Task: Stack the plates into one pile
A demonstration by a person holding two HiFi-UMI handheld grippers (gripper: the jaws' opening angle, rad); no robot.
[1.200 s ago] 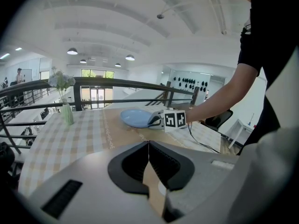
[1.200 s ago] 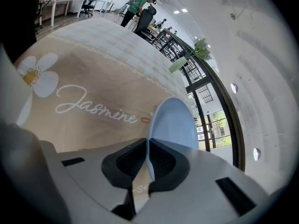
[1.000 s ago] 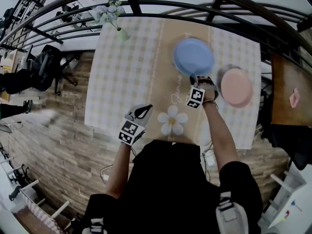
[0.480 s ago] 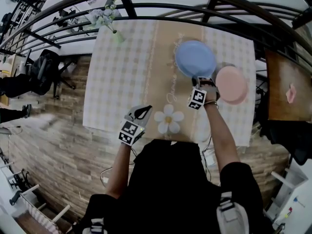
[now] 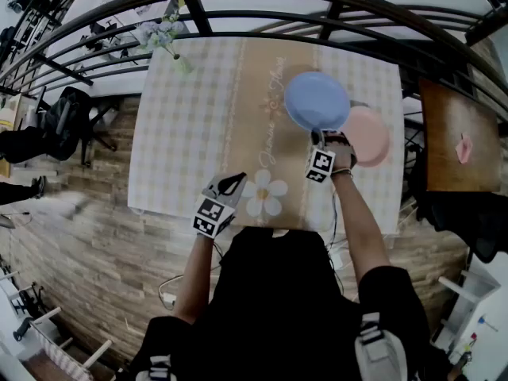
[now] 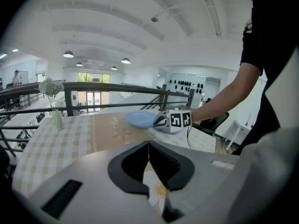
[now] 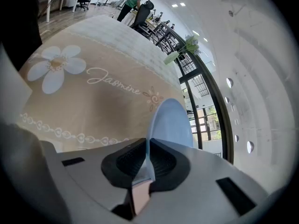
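Clamping the right claw [image 5: 319, 133] on the near rim of the blue plate [image 5: 316, 100], jaws nearly together with the thin edge pinched between them. Holding that plate off the counter [image 5: 198, 133], its right side overlapping the pink plate [image 5: 373, 137] lying on the checked cloth. Hovering the left claw [image 5: 232, 182], jaws pressed together and empty, beside the daisy print [image 5: 264, 195] near the counter's front edge.

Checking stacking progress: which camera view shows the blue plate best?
Head view: the whole blue plate shows, its edge overlapping the pink plate. The right gripper view shows it edge-on, pinched in the right gripper. The left gripper view shows only a distant side-on sliver.
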